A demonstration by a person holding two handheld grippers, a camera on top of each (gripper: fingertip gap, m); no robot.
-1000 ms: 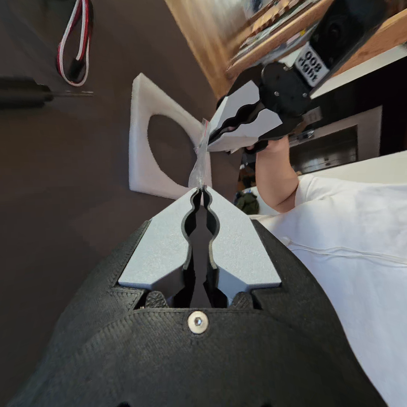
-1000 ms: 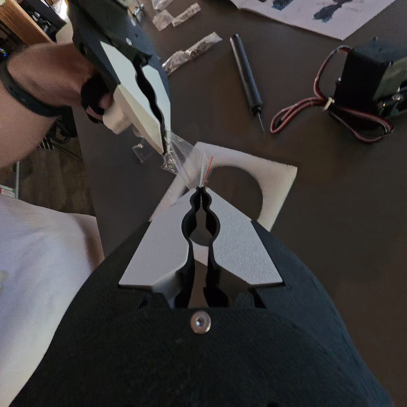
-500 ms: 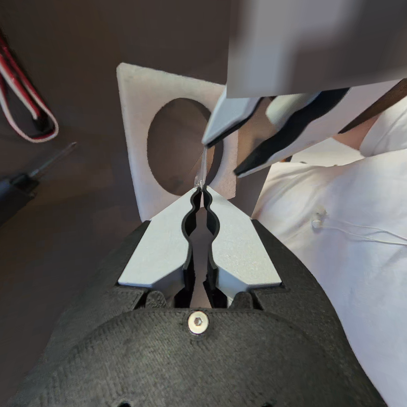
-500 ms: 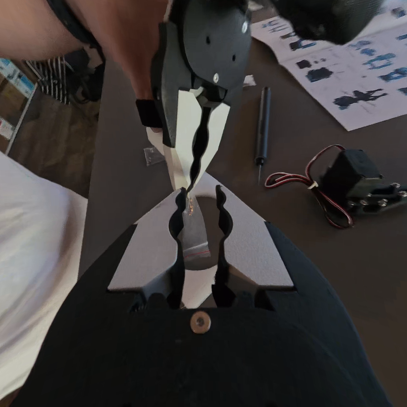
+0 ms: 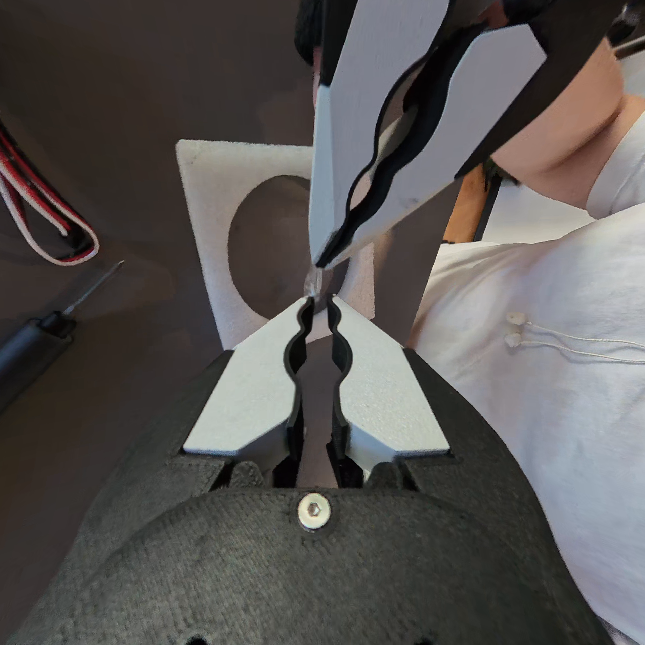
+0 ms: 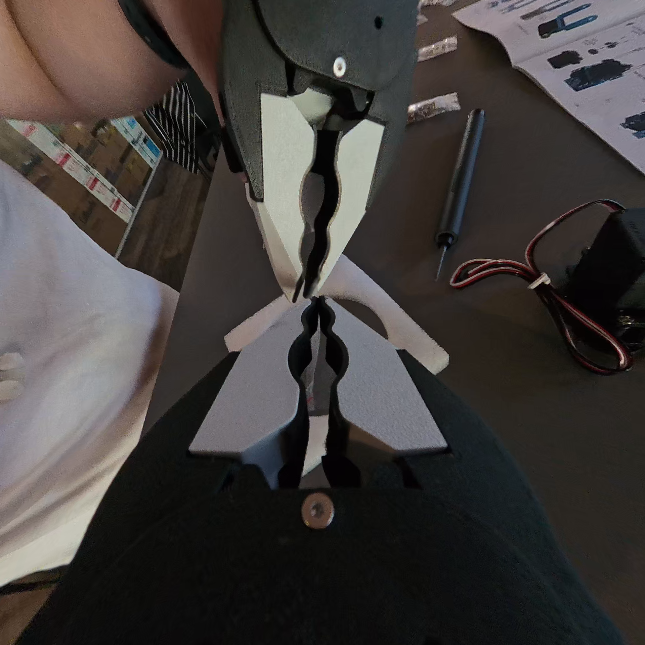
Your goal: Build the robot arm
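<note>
A small clear plastic bag [image 5: 313,282] with a red strip hangs between the two grippers, above a white foam square with a round hole [image 5: 209,195]. My right gripper [image 6: 318,305] is shut on the bag [image 6: 313,366], which runs back between its fingers. In the left wrist view it comes down from above [image 5: 323,261]. My left gripper [image 5: 320,300] is slightly open, its left fingertip just touching the bag's lower end. In the right wrist view the left gripper [image 6: 305,293] points down, tip to tip with my right gripper, over the foam [image 6: 401,335].
On the dark table lie a black screwdriver [image 6: 460,181], a black servo motor [image 6: 607,265] with a red, white and black cable [image 5: 52,230], a printed paper sheet [image 6: 576,59] and small packets [image 6: 432,106]. A person in a white shirt [image 5: 523,384] stands at the table's edge. From the right gripper's tips to the foam [image 6: 401,335] is close to 6 cm. It turns up in the left wrist view [image 5: 213,207] as well.
A second ago both grippers were shut on the bag. The right gripper then opened, moved tip to tip with the left and shut on the bag again. The left gripper has now opened slightly.
</note>
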